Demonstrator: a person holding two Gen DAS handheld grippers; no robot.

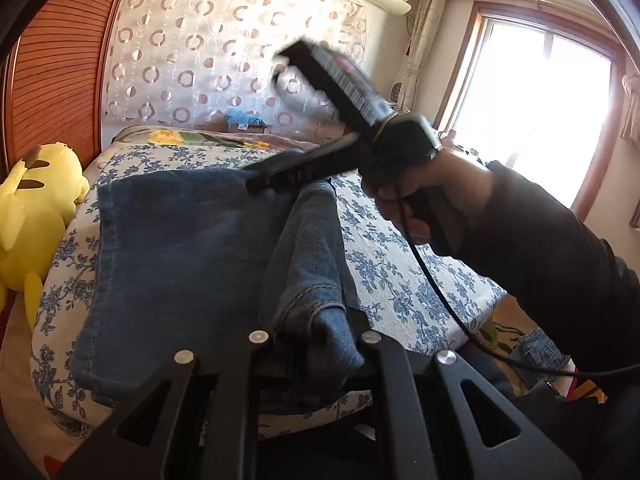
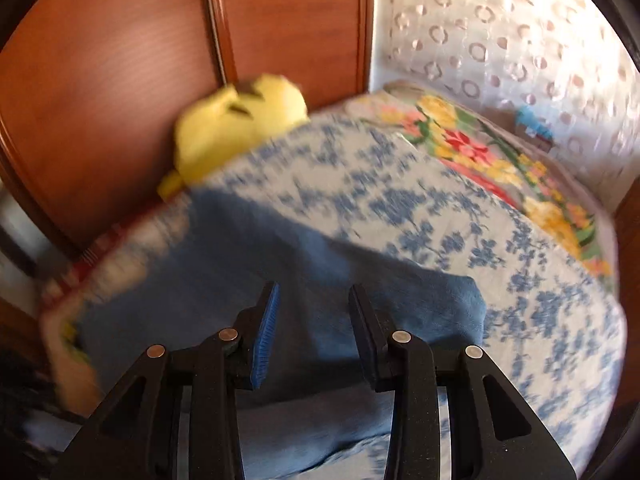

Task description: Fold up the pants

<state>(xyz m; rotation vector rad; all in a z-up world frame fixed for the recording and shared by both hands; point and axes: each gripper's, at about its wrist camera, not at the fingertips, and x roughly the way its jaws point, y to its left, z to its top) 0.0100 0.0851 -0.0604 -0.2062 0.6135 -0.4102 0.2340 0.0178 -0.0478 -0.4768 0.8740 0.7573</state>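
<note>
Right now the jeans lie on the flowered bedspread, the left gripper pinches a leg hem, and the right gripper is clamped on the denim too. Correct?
Not quite. In the right wrist view the right gripper is open above the jeans, gripping nothing. The rest holds: the left gripper pinches a hem, and the bedspread is beneath.

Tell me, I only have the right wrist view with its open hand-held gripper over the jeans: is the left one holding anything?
Observer: Yes. The left hand-held gripper is shut on a bunched hem of the jeans.
Reviewer: Where does that leg lie?
Observer: It rises as a ridge from the left gripper toward the right hand-held gripper, beside the flat folded part.
Reviewer: Is the right one touching the jeans?
Observer: Its tip sits at the far edge of the denim; contact cannot be told.
Reviewer: Anything else?
Observer: A window beyond the bed.
</note>
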